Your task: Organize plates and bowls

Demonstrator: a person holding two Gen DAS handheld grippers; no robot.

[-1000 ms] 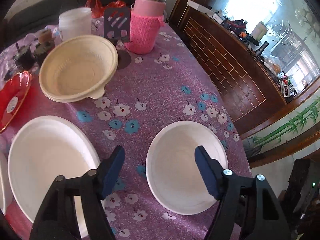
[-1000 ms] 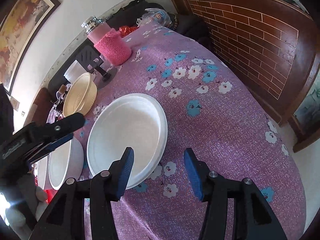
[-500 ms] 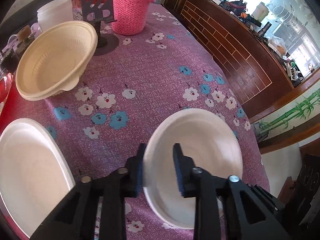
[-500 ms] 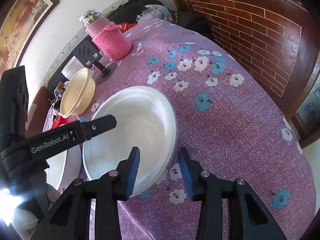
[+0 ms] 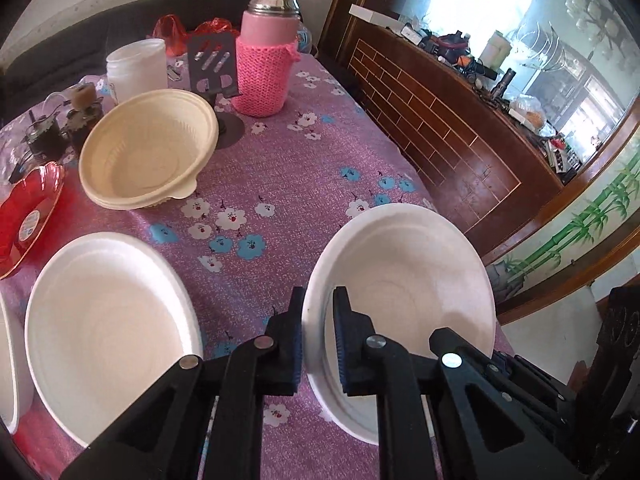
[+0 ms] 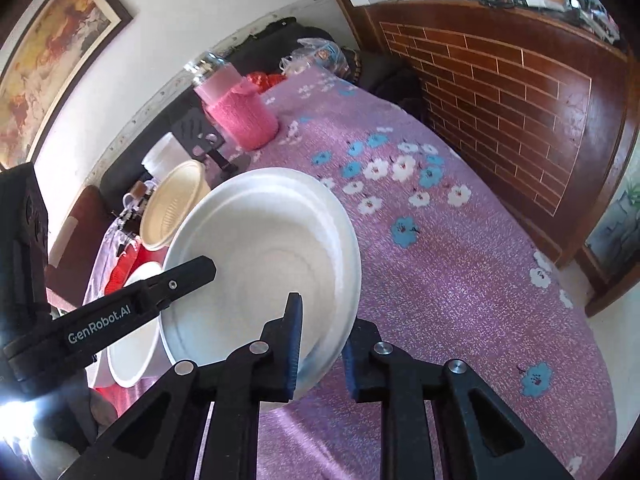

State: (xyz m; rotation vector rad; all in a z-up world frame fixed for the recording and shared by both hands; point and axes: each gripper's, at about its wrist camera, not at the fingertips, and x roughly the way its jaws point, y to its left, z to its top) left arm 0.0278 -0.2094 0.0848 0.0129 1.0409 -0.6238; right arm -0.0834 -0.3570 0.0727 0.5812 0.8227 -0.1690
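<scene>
A white bowl (image 5: 404, 280) hangs tilted above the purple flowered cloth (image 5: 280, 168), pinched by two grippers at once: the left gripper (image 5: 318, 340) has its jaws closed narrowly on the bowl's near rim, one blue pad inside and one outside, while in the right wrist view the right gripper (image 6: 320, 344) grips the rim of the same bowl (image 6: 264, 256) at its lower edge, one jaw inside the bowl and one under it. The words "GenRobot.AI" are printed in white along the black arm of the left gripper (image 6: 120, 312) as it reaches in from the left of that view. The bowl is plain, matte white, shallow and round, with a stepped rim and faint rings in its base. Left of it in the left wrist view a second white bowl (image 5: 108, 332) of the same make rests on the cloth, with the edge of another white dish (image 5: 8, 360) just beside it at the frame's border. Farther back sits a cream bowl (image 5: 148, 152) with ribbed walls, apparently the top of a small stack, and a red dish (image 5: 28, 208) bearing a small round label too blurred to read. Behind them stand a flask (image 5: 266, 52) in a pink knitted sleeve, a frosted white jar (image 5: 138, 64) and a dark phone stand (image 5: 212, 64). A framed painting (image 6: 52, 52) hangs on the wall in the right wrist view.
</scene>
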